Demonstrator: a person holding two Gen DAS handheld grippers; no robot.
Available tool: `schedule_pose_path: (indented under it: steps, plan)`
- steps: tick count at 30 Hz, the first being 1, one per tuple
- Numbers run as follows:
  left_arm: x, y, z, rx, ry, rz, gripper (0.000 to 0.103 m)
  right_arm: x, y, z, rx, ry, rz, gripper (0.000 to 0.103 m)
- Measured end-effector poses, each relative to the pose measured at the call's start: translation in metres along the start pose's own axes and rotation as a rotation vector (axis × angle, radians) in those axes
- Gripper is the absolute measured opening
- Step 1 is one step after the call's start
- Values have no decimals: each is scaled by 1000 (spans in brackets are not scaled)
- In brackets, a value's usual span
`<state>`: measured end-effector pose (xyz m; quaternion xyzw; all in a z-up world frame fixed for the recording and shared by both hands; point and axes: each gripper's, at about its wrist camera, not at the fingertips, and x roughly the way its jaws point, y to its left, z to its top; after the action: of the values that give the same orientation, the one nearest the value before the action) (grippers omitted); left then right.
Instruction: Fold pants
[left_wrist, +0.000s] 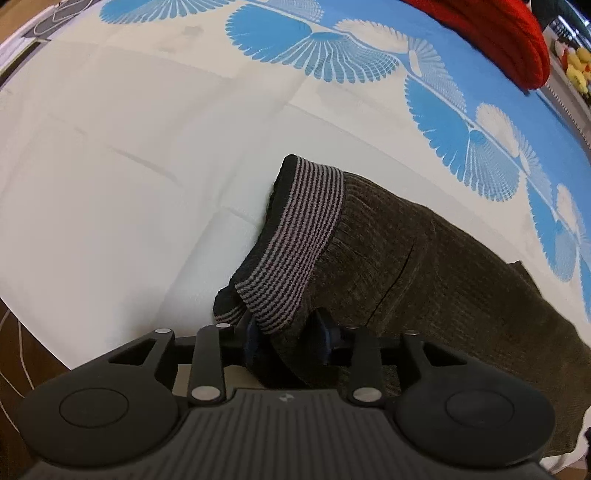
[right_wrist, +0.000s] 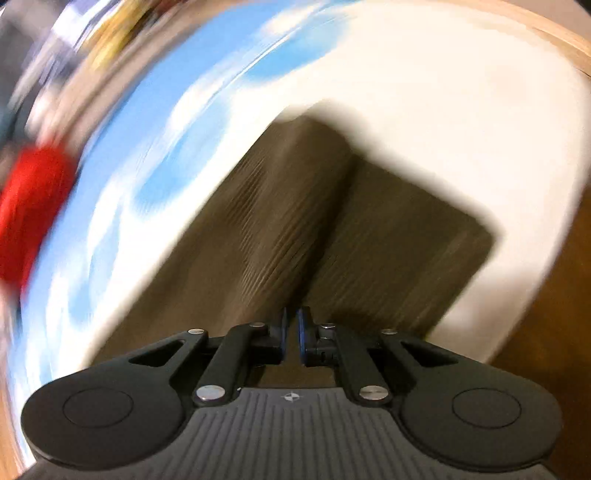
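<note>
Right now the left tongs (left_wrist: 286, 341) are clamping the striped waistband (left_wrist: 295, 243) of the brown pants (left_wrist: 424, 266), which are lying on the white and blue cloth (left_wrist: 110, 184) covering the counter. Beyond them a red garment (left_wrist: 498, 37) is sitting. The right tongs (right_wrist: 293, 334) are pinching nearly together over the pants (right_wrist: 295, 221), though blur is hiding whether fabric is caught.

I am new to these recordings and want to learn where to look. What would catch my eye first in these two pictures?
First, the dark brown pants lying on the white and blue bedsheet, their striped waistband pinched in the left gripper. Next, a red knitted garment at the far top right of the bed. The right wrist view is motion-blurred; the right gripper seems shut on pants fabric.
</note>
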<state>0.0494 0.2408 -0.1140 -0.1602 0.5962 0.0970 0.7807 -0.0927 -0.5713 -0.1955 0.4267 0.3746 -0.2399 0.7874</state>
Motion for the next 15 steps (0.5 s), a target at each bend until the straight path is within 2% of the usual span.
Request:
schedule_pose_path:
  steps: [3, 7, 10, 13, 15]
  plan:
    - [4, -7, 2, 18, 10, 28, 37, 2, -28, 18, 119, -38, -34, 14]
    - [7, -14, 4, 29, 13, 50, 37, 30, -39, 21, 144, 61, -36, 15]
    - [10, -18, 5, 50, 15, 66, 39, 43, -20, 19, 12, 66, -22, 15]
    - [11, -18, 5, 58, 16, 70, 39, 54, -6, 28, -112, 23, -6, 15]
    - [11, -17, 5, 61, 21, 70, 39, 68, 2, 27, -148, 20, -63, 13]
